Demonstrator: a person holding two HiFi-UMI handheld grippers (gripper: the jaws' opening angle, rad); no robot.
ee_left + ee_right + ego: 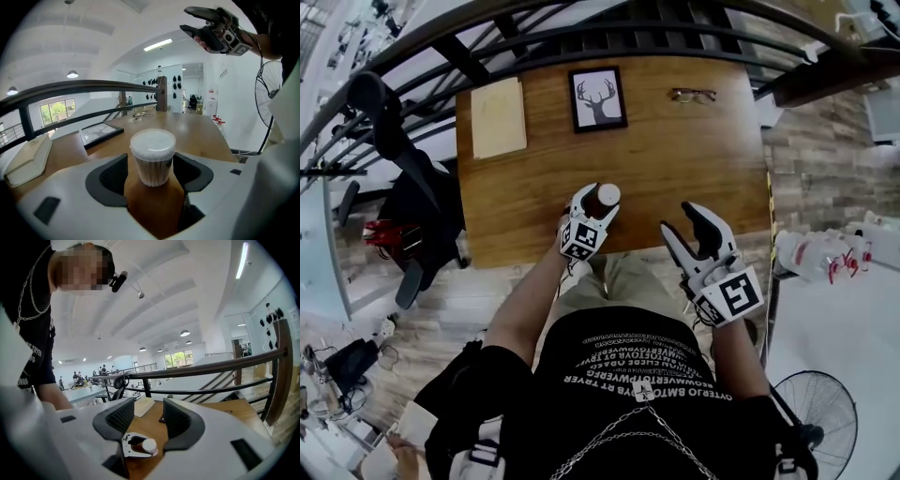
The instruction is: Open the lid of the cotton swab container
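The cotton swab container [607, 196] is a clear round tub with a white lid, standing upright near the front edge of the wooden table [675, 159]. My left gripper [596, 205] reaches round it from the near side. In the left gripper view the container [152, 159] stands between the black pads [110, 176], with a gap showing on the left; the left gripper [153, 174] is open. My right gripper [682, 221] hovers to the right of the container, open and empty. The right gripper view looks past the right gripper [147, 418] down at the container [149, 445].
A framed deer picture [598, 98], a pale book [498, 117] and a pair of glasses [694, 95] lie at the table's far side. A dark railing [609, 33] runs behind the table. An office chair [408, 211] stands left, a floor fan [814, 403] at right.
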